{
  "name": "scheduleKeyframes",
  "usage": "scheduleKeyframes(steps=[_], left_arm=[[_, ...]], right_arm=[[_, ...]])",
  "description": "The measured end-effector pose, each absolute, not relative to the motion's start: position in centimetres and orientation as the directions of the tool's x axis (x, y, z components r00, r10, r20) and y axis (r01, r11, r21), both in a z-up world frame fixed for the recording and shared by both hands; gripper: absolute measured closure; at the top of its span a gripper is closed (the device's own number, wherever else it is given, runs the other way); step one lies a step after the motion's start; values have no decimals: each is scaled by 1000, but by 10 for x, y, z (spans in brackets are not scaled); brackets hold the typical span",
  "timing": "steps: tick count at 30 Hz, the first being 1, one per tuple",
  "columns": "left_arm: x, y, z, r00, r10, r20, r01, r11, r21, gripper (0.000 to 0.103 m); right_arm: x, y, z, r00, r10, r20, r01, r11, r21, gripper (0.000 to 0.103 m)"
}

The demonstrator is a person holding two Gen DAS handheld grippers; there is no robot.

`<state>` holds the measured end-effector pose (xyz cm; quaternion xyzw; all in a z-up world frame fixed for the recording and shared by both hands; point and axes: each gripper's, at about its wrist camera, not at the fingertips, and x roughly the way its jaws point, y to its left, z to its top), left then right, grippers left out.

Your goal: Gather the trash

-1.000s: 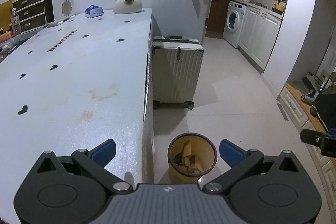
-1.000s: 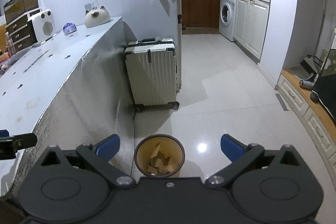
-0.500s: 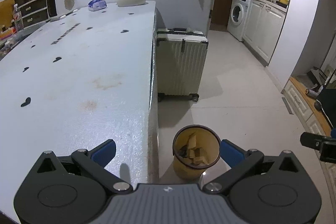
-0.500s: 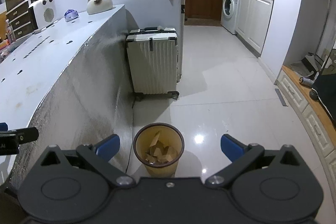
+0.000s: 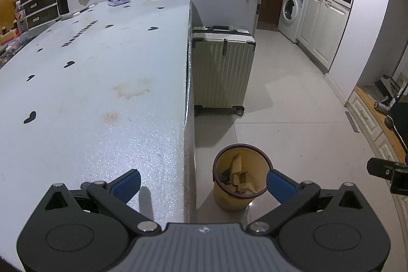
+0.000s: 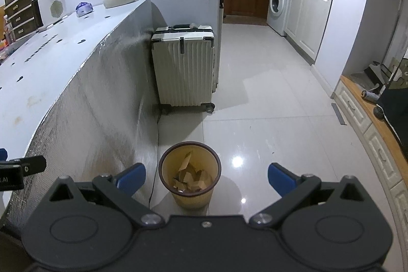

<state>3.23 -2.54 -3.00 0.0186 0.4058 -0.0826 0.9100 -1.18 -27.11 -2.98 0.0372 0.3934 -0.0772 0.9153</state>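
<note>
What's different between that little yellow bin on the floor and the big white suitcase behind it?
The yellow bin is round, low and open at the top, with scraps of brown paper inside; the white suitcase is a tall ribbed box, shut, with black corners and latches. The bin sits flat on the tiles, while the suitcase stands on small wheels. The bin is nearer the grippers, the suitcase farther back. Both stand upright on the floor beside the long table.
</note>
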Motion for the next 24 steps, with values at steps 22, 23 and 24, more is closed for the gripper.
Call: scheduleKeyframes(steps=[22, 23, 24], left_arm=[[30, -31, -29, 655, -136, -743, 172, 985, -29, 0], [30, -31, -29, 656, -136, -743, 172, 985, -29, 0], [30, -31, -28, 657, -136, -742, 171, 985, -29, 0]], right_arm=[[-11, -270, -32, 675, -109, -729, 165, 986, 5, 0], [-11, -270, -32, 676, -110, -729, 165, 986, 4, 0], [-11, -270, -32, 676, -110, -729, 165, 986, 4, 0]])
